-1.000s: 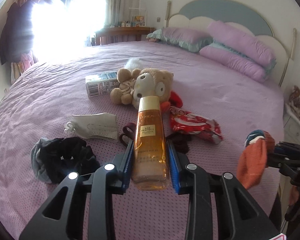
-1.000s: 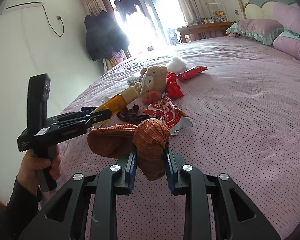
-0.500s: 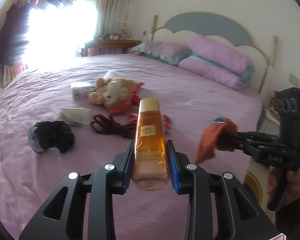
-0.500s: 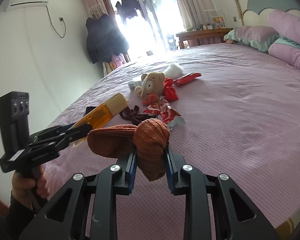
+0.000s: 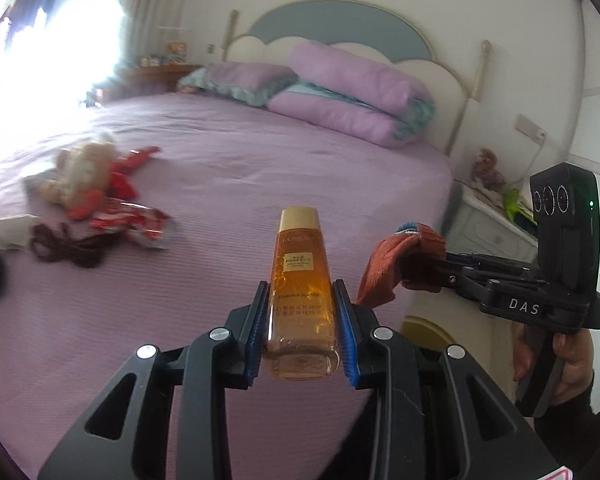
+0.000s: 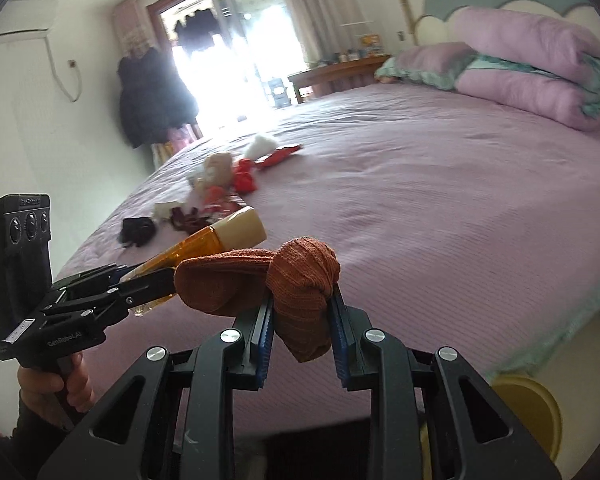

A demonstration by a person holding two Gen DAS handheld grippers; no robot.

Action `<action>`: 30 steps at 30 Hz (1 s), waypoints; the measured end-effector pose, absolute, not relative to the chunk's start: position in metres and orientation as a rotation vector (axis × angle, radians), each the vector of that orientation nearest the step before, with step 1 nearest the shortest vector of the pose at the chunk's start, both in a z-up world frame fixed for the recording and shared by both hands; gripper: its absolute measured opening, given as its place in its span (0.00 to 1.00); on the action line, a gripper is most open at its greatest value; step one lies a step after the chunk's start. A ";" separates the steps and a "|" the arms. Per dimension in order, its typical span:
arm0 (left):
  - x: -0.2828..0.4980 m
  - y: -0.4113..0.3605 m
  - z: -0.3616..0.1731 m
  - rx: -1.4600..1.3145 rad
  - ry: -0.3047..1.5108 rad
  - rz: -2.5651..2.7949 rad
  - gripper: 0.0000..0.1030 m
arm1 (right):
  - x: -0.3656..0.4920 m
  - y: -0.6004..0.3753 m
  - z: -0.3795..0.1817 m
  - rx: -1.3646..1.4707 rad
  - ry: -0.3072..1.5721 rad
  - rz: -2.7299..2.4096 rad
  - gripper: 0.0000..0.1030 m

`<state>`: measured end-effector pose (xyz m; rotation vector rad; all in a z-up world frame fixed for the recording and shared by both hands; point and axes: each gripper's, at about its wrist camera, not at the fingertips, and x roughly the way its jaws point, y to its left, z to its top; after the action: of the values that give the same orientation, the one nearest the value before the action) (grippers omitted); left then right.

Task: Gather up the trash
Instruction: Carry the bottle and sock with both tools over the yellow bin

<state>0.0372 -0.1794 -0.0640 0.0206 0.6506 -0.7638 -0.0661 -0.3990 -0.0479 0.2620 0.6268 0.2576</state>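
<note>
Left claw (image 5: 300,320) pinching amber bottle (image 5: 300,280), held above bed (image 5: 260,168); right claw (image 6: 300,320) pinching orange sock (image 6: 300,280); red wrapper (image 5: 140,224) on bed at 10 o'clock

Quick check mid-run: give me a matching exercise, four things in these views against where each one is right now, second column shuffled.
Things:
1. amber bottle
2. orange sock
3. teddy bear
4. yellow bin

Places:
A. on the floor beside the bed
B. clamped in the left gripper
C. lying on the purple bedspread
D. clamped in the right gripper

Pairs: 1-B, 2-D, 3-C, 4-A
</note>
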 end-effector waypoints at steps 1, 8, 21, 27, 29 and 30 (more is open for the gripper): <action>0.036 -0.189 -0.066 0.030 0.656 -0.784 0.31 | -0.071 -0.406 -0.048 0.268 0.624 0.241 0.24; 0.019 -0.260 -0.085 0.125 0.712 -0.937 0.31 | -0.108 -0.462 -0.063 0.316 0.643 0.108 0.24; -0.025 -0.383 -0.160 0.298 0.940 -1.160 0.31 | -0.193 -0.561 -0.131 0.459 0.760 -0.175 0.24; -0.042 -0.417 -0.194 0.371 1.055 -1.193 0.31 | -0.208 -0.587 -0.170 0.514 0.828 -0.233 0.24; -0.045 -0.426 -0.203 0.405 1.084 -1.187 0.31 | -0.212 -0.591 -0.179 0.526 0.846 -0.246 0.24; -0.046 -0.429 -0.207 0.423 1.099 -1.182 0.31 | -0.214 -0.594 -0.184 0.532 0.856 -0.252 0.24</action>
<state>-0.0462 -0.4292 -0.2072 0.4233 1.0993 -1.1823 -0.2140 -0.5939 -0.1841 0.5324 0.8562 -0.2517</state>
